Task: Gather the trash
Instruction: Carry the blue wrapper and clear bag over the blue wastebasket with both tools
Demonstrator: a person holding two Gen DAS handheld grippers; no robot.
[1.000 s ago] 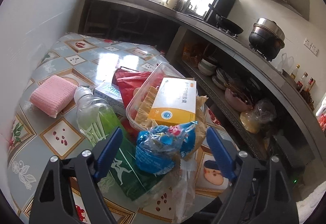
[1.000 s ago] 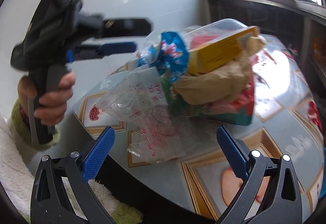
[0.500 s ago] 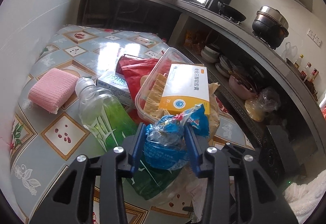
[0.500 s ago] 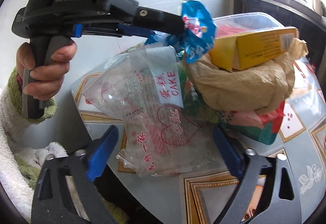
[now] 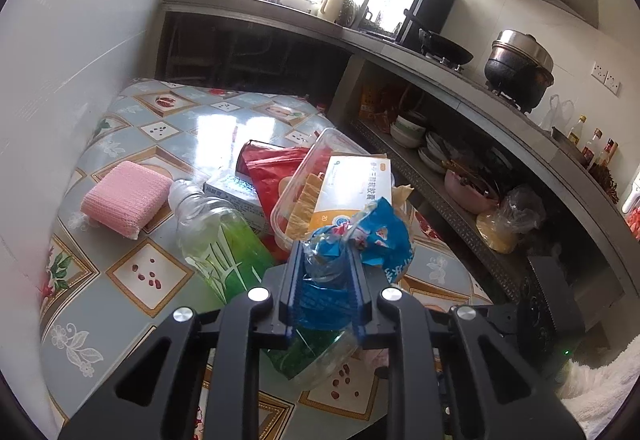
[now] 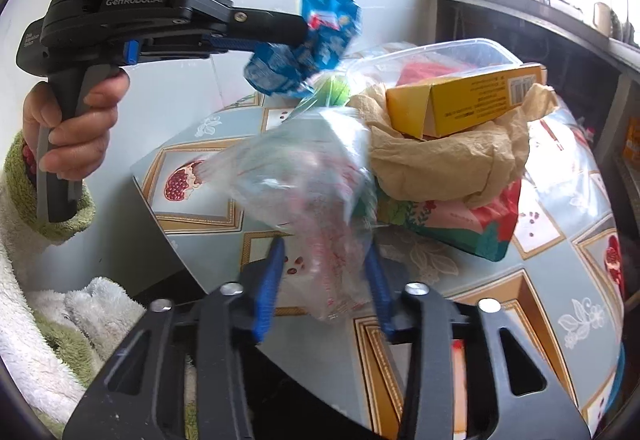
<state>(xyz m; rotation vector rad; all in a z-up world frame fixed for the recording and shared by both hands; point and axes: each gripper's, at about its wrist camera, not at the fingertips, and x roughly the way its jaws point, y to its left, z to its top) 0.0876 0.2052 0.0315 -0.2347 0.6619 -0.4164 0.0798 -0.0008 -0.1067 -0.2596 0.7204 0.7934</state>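
Wrapper (image 5: 340, 272) clenched in left tongs (image 5: 324, 256); right tongs (image 6: 326, 268), just closing, pinch clear bag (image 6: 308, 192).

Clear cake bag (image 6: 316, 196) motion-blurred at centre of right wrist view, print unreadable; whether right claw (image 6: 326, 282) pads press it: cannot tell. Green bottle (image 5: 224, 240) base hidden behind left claw (image 5: 324, 280). Person's sleeve (image 6: 24, 240) cut off at left edge.

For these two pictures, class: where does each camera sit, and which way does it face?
Left wrist: rides the left gripper, faces down the table toward the kitchen counter; its fingers pinch a blue wrapper.
Right wrist: rides the right gripper, faces the wall; shows the left hand.
Shared: wrapper, yellow box.
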